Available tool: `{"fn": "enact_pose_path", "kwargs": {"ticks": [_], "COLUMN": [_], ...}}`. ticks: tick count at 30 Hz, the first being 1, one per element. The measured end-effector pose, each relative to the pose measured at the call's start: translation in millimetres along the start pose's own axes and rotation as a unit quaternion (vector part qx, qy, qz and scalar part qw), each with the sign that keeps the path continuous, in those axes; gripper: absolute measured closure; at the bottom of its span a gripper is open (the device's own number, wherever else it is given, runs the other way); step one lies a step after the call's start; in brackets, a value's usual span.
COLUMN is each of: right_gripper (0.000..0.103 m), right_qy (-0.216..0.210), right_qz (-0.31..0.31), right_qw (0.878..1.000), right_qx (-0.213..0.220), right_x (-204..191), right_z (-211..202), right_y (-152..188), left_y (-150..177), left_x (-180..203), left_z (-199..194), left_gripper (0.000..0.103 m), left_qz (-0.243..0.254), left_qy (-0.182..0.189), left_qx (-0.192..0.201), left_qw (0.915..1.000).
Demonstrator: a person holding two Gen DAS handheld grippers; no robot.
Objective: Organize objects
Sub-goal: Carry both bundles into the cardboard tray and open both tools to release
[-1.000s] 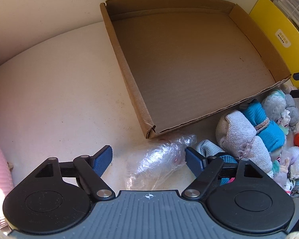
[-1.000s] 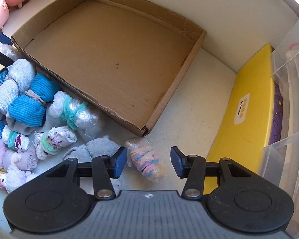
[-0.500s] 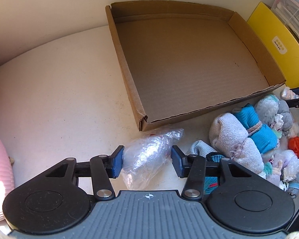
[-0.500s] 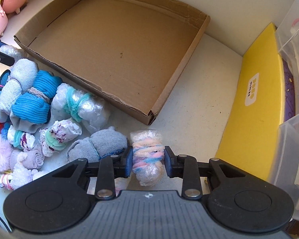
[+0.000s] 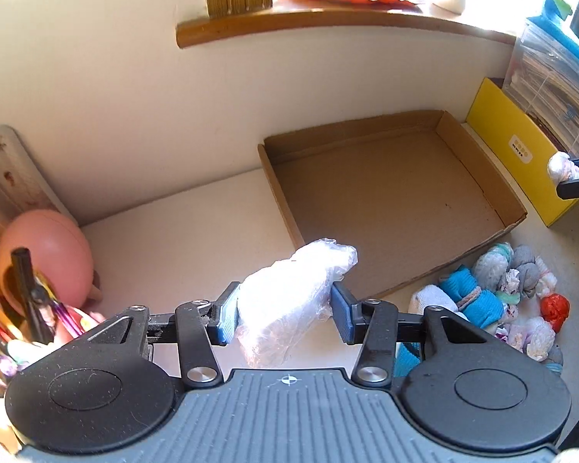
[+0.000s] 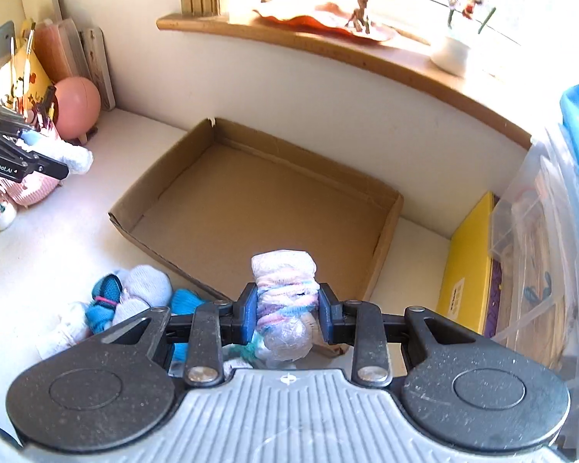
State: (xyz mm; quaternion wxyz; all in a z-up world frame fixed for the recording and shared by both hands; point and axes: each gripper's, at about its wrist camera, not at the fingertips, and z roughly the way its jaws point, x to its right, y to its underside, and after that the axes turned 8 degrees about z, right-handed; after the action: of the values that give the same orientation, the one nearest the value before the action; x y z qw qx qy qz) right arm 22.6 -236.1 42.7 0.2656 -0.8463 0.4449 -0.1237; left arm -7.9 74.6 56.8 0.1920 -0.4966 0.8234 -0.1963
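Note:
My left gripper (image 5: 283, 314) is shut on a clear plastic-wrapped bundle (image 5: 289, 293) and holds it in the air in front of the near left corner of the empty cardboard tray (image 5: 390, 193). My right gripper (image 6: 286, 310) is shut on a wrapped bundle with pink and blue bands (image 6: 283, 301), held above the near edge of the tray (image 6: 258, 212). A pile of rolled socks and wrapped bundles (image 5: 494, 297) lies on the white surface in front of the tray; it also shows in the right wrist view (image 6: 131, 301).
A yellow box (image 5: 521, 150) and clear plastic drawers (image 6: 540, 250) stand right of the tray. A pink egg-shaped object (image 5: 44, 254) and a pen holder (image 5: 4, 324) sit at the left. A wooden windowsill (image 6: 328, 50) runs above the wall.
Both grippers closed on their bundles and lifted them off the surface. Both cameras now sit higher and look further out, so the wall and windowsill show.

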Motion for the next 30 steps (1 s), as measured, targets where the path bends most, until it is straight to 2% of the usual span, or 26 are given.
{"fn": "enact_pose_path", "kwargs": {"ticks": [4, 7, 10, 12, 15, 17, 18, 21, 23, 26, 28, 30], "right_gripper": [0.074, 0.074, 0.074, 0.074, 0.074, 0.073, 0.073, 0.073, 0.073, 0.073, 0.073, 0.073], "right_qy": [-0.058, -0.113, -0.125, -0.136, -0.126, -0.111, -0.103, -0.080, -0.083, -0.085, -0.082, -0.084], "right_qz": [0.005, 0.050, 0.081, 0.110, 0.134, 0.130, 0.121, 0.103, 0.097, 0.105, 0.114, 0.131], "right_qw": [0.998, 0.991, 0.984, 0.975, 0.965, 0.960, 0.960, 0.964, 0.972, 0.980, 0.984, 0.985], "right_qx": [0.038, 0.058, 0.100, 0.136, 0.186, 0.220, 0.230, 0.233, 0.199, 0.144, 0.106, 0.079], "right_x": [-26, -29, -24, -18, -5, 1, 4, 6, 3, -1, -3, -2], "right_z": [2, -4, -19, -38, -62, -80, -86, -80, -54, 5, 48, 84], "right_y": [-30, -60, -96, -123, -158, -177, -183, -183, -167, -135, -117, -107], "left_y": [-42, -75, -102, -118, -142, -155, -162, -166, -159, -139, -128, -119], "left_x": [-29, -48, -60, -66, -70, -70, -70, -61, -47, -22, -8, 5], "left_z": [-38, -65, -87, -101, -121, -129, -131, -118, -92, -28, 16, 60], "left_gripper": [0.048, 0.048, 0.048, 0.048, 0.048, 0.047, 0.047, 0.047, 0.047, 0.047, 0.047, 0.047], "left_qz": [0.036, 0.076, 0.127, 0.169, 0.211, 0.225, 0.216, 0.169, 0.150, 0.079, 0.025, -0.023], "left_qy": [-0.051, -0.094, -0.135, -0.165, -0.193, -0.203, -0.198, -0.143, -0.112, -0.030, 0.001, 0.023], "left_qx": [0.048, 0.074, 0.092, 0.098, 0.110, 0.119, 0.125, 0.134, 0.121, 0.085, 0.061, 0.033], "left_qw": [0.9969, 0.9899, 0.9783, 0.9667, 0.9520, 0.9455, 0.9479, 0.9660, 0.9748, 0.9927, 0.9978, 0.9989]}}
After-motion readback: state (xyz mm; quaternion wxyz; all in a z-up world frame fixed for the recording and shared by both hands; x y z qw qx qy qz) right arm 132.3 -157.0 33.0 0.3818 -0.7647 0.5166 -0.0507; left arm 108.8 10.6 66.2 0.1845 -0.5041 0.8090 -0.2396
